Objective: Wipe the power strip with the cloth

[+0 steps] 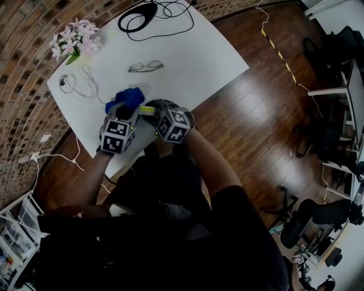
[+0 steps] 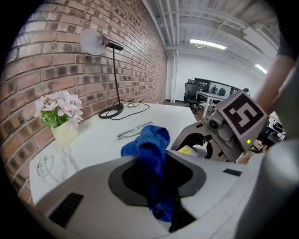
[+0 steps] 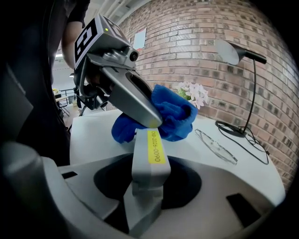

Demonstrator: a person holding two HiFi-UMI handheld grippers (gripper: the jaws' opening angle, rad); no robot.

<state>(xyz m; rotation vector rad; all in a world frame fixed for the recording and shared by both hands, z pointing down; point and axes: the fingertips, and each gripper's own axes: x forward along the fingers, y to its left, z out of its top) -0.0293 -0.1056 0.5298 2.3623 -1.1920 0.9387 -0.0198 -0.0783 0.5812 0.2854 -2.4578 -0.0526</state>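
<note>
The blue cloth (image 2: 150, 148) hangs bunched out of my left gripper (image 2: 156, 186), whose jaws are shut on it. My right gripper (image 3: 147, 184) is shut on one end of the white power strip (image 3: 150, 151), which bears a yellow label and points away from it above the table. In the right gripper view the cloth (image 3: 174, 116) lies against the far end of the strip, under the left gripper's finger (image 3: 133, 100). In the head view both grippers sit side by side at the near edge of the white table (image 1: 193, 51), left gripper (image 1: 128, 105) beside right gripper (image 1: 149, 109), with the cloth (image 1: 129, 96) just beyond them.
On the table are a pair of glasses (image 1: 145, 67), a pot of pink flowers (image 1: 74, 42), a looped white cable (image 1: 81, 88) and a desk lamp's black base with its cord (image 1: 139, 17). A brick wall runs behind the table. Wooden floor (image 1: 256, 113) lies to the right.
</note>
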